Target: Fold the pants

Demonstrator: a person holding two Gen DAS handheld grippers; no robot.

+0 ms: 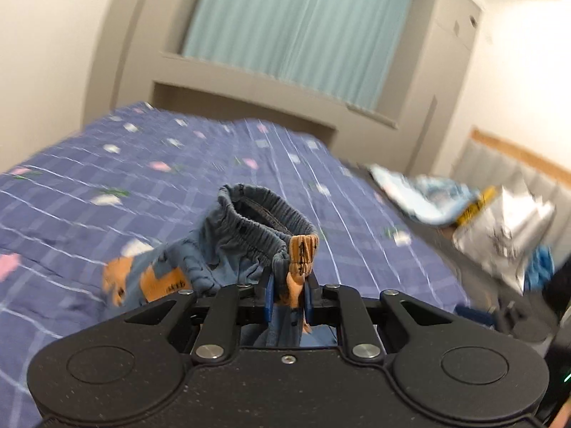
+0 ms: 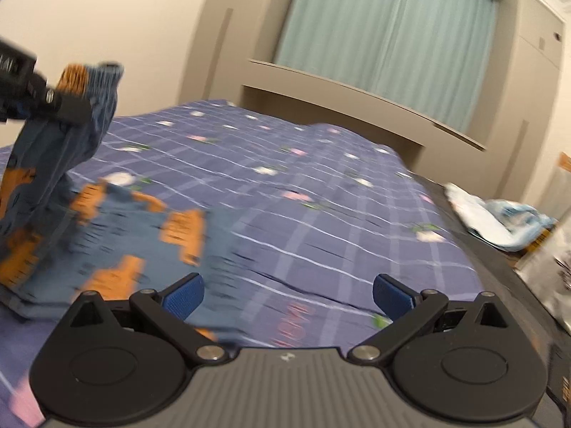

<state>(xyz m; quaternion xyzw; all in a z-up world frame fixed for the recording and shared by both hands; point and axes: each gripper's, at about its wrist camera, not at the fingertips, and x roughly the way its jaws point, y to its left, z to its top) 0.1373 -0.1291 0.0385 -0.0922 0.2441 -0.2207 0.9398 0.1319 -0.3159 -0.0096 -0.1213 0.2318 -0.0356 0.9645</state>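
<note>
The left gripper (image 1: 288, 294) is clamped on the waistband edge of the pants (image 1: 228, 249), with gathered blue fabric and an orange patch pinched between its blue pads; the right gripper (image 2: 287, 297) has its jaws wide apart with nothing between them, above the quilt (image 2: 321, 214). The pants are a small pair in soft blue cloth printed with orange blocks, with a ruched elastic waistband (image 1: 271, 221) that stands open as a loop in the left wrist view. In the right wrist view the waist end hangs raised from the left gripper (image 2: 53, 101) at upper left, while the legs trail down and lie spread on the quilt just ahead of the right gripper's left pad. The step in hand appears to be lifting and straightening the garment before a fold. To do it well, keep the left clamp firm on the elastic, since thin cloth can slip from a partial pinch; bring the open right gripper to the opposite waistband corner or a leg hem, close fully on a double layer, then draw both ends apart until wrinkles flatten. The quilt is a purple checked bedcover with white lines and small pink and white motifs, soft and slightly rumpled, so lay the garment down slowly to avoid dragging it. Crumpled pale blue cloth (image 2: 499, 221) lies well apart at the bed's right edge
</note>
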